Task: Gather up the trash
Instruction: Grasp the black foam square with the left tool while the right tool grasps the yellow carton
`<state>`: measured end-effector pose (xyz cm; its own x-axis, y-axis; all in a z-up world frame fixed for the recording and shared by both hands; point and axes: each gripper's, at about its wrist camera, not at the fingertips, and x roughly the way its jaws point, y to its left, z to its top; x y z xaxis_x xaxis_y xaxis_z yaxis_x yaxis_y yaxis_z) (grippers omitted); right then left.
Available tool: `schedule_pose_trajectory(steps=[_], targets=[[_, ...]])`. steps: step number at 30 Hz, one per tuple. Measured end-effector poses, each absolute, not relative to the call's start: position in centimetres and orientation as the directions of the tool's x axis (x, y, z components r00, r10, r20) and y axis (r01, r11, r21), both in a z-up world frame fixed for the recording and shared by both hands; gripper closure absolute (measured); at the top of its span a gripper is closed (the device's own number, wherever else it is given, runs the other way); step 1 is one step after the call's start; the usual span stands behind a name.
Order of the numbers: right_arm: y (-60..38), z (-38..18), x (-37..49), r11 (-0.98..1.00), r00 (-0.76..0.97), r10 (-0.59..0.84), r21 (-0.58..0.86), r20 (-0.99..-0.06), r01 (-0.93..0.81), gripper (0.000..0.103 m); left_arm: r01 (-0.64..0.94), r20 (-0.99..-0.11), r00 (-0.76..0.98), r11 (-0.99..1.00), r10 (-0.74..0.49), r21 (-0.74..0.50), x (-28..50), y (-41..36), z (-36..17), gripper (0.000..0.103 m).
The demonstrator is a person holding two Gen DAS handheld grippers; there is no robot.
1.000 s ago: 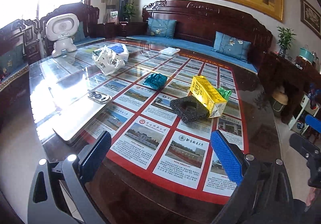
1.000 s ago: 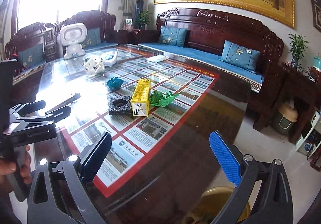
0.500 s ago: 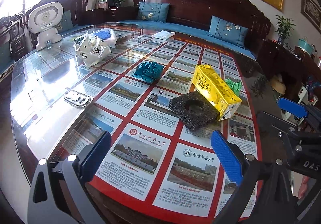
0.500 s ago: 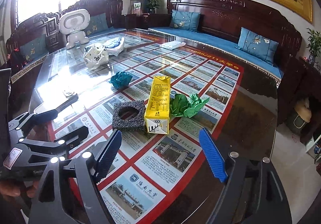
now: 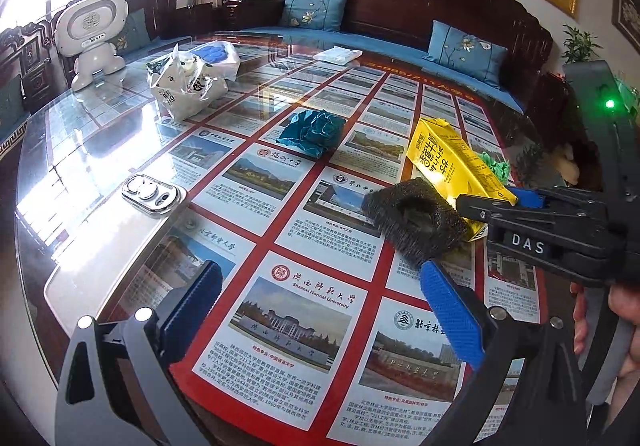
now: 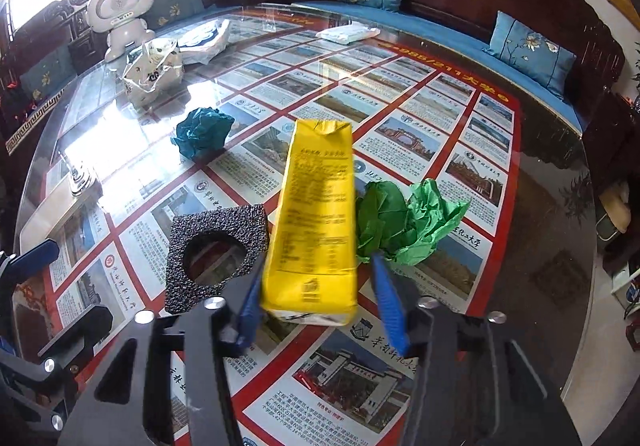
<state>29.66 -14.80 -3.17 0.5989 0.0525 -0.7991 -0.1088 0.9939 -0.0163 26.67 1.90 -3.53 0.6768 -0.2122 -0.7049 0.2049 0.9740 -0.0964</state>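
A yellow carton (image 6: 316, 222) lies on the glass table, also seen in the left wrist view (image 5: 448, 170). My right gripper (image 6: 316, 298) is open, its blue fingers on either side of the carton's near end, not clamped. A black foam square with a round hole (image 6: 214, 252) lies left of the carton, crumpled green paper (image 6: 404, 224) right of it, a crumpled teal paper (image 6: 204, 132) farther back. My left gripper (image 5: 320, 306) is open and empty above the table, its right finger just short of the foam (image 5: 416, 222).
A white plastic bag (image 5: 188, 82), a white toy robot (image 5: 94, 34), a metal phone-like object (image 5: 154, 192) and a flat white packet (image 5: 338, 55) sit on the table (image 5: 100, 150). Dark wooden sofas with blue cushions surround it.
Both grippers moved forward to the trash pile. The right gripper came around the yellow carton's near end and its fingers narrowed. The left gripper drew near the foam.
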Motion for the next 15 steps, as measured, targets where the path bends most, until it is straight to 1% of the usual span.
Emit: schedule_pose_trajectory(steps=[3, 10, 15], targets=[[-15.2, -2.7, 29.0, 0.993, 0.617, 0.064, -0.012, -0.785, -0.119, 0.066, 0.206, -0.71, 0.672, 0.974, -0.208, -0.09, 27.0, 1.4, -3.5, 0.004], [-17.1, -0.1, 25.2, 0.992, 0.683, 0.076, -0.012, -0.726, -0.124, 0.066, 0.186, -0.734, 0.662, 0.982, -0.152, -0.036, 27.9, -1.0, -3.3, 0.004], [-19.0, 0.6, 23.1, 0.992, 0.7, 0.096, 0.015, -0.708, -0.122, 0.066, 0.161, -0.765, 0.625, 0.984, -0.159, -0.073, 29.5, -3.6, -3.3, 0.004]])
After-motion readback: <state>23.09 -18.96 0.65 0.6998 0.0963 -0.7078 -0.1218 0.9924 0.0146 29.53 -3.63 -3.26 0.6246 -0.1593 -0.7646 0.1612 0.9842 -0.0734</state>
